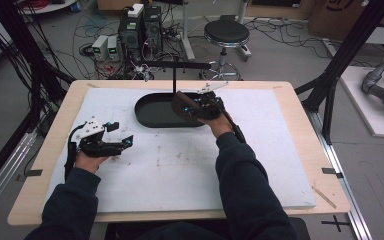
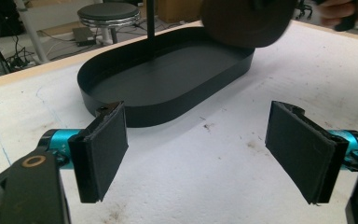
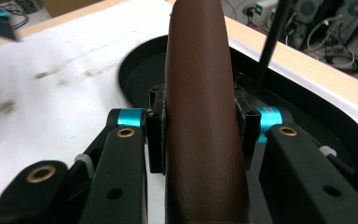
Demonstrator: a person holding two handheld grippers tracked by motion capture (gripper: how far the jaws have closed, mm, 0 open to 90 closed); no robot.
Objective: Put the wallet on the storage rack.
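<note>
Two handheld grippers work over a white mat [image 1: 180, 165] on a wooden table [image 1: 300, 125], seen from the high view. Left gripper [image 1: 122, 142] hovers low over the mat's left side, its jaws spread and holding nothing. Right gripper [image 1: 192, 107] clamps a brown, rounded case [image 1: 181, 106] above the right end of a black oval tray [image 1: 150, 117], beside the thin black post [image 1: 174, 80] that rises from the tray.

From the left gripper view, the two black pads [image 2: 103, 151] stand well apart over the stained mat, the tray [image 2: 135, 114] just beyond them and the brown case [image 2: 242, 21] hanging over its far end.

From the right gripper view, both pads [image 3: 156, 135] press the sides of the brown case [image 3: 200, 121], held edge-on above the tray [image 3: 135, 70]. No readable brand, label or writing appears on the case, tray or mat.
</note>
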